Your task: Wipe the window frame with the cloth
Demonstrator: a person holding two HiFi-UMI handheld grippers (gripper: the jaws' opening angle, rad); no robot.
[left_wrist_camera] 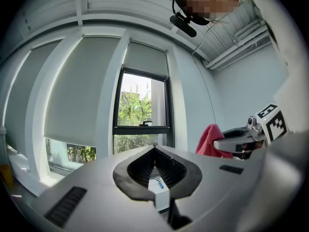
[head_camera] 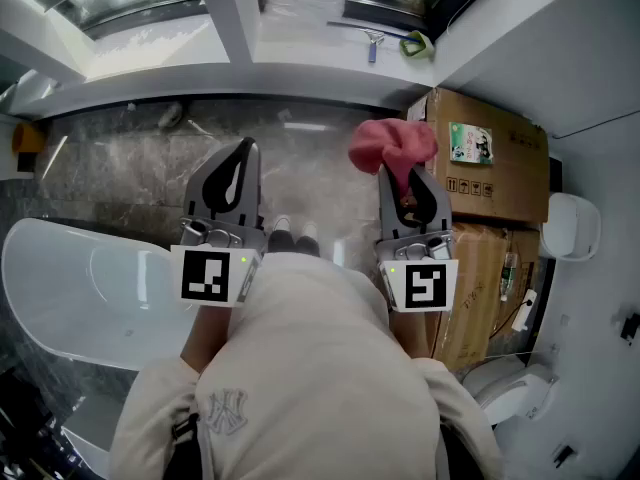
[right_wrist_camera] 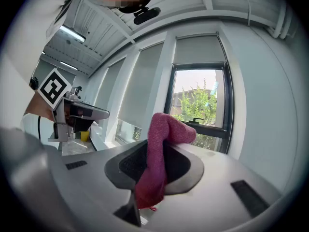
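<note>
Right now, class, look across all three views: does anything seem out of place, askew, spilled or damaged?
Nothing looks spilled or broken. The one oddity: cardboard boxes stacked on the floor across from the bathtub. The pink cloth sits bunched in the right gripper, as expected.

Open air lies ahead toward the window frame [left_wrist_camera: 142, 128]; cardboard boxes [head_camera: 490, 168] crowd the right, a bathtub [head_camera: 80, 288] the left.

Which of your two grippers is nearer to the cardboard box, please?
Right. The right gripper, holding the pink cloth, sits just left of the cardboard box in the head view; the left gripper is farther left, beyond it, near the white tub.
</note>
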